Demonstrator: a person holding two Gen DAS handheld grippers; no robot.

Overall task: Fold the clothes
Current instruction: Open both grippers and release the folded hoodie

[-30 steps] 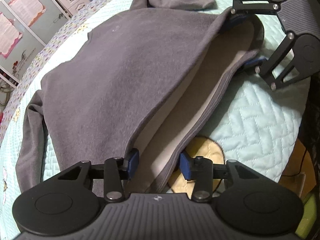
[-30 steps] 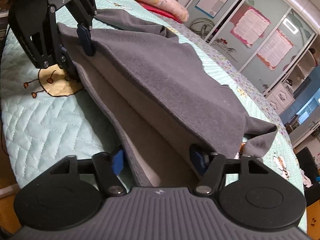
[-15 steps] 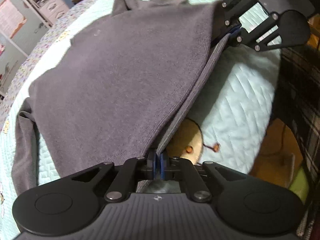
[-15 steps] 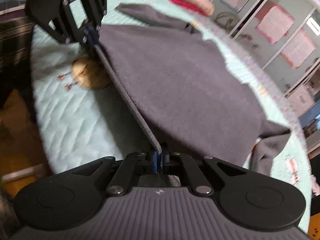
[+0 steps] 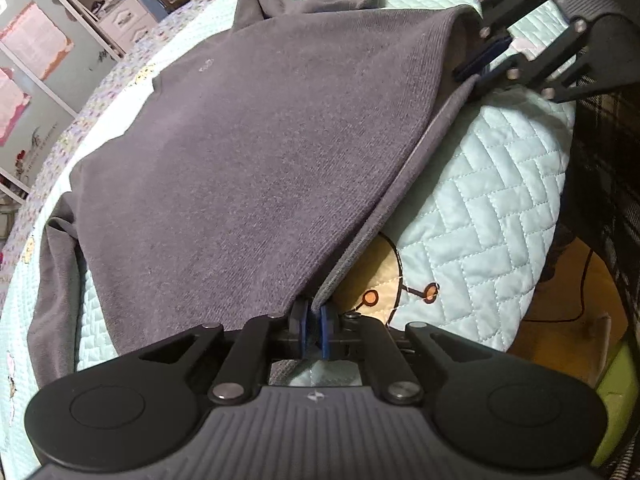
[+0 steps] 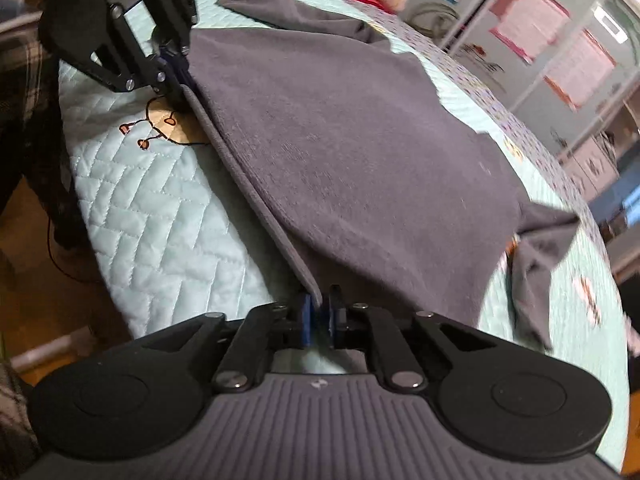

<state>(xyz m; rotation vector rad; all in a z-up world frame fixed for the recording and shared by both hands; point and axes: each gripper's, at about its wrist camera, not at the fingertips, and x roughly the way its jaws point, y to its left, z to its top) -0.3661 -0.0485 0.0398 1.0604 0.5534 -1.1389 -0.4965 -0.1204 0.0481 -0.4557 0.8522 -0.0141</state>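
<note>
A grey sweater (image 5: 248, 152) lies spread on a bed, with its sleeves out to the sides; it also shows in the right wrist view (image 6: 360, 152). My left gripper (image 5: 314, 334) is shut on the sweater's bottom hem at one corner. My right gripper (image 6: 319, 326) is shut on the hem at the other corner. The hem runs taut between the two and is lifted a little off the bed. Each gripper shows in the other's view: the right one (image 5: 480, 60) and the left one (image 6: 176, 68).
The bed has a light green quilted cover (image 5: 488, 200) with a cartoon patch (image 5: 380, 276). Its edge drops to a wooden floor (image 5: 560, 320) close behind the hem. White drawers (image 5: 128, 20) and a glass-door wardrobe (image 6: 560, 60) stand beyond the far side.
Both grippers went from open around the hem to shut on it. The hem's two layers are now pressed together and pulled taut between them.
</note>
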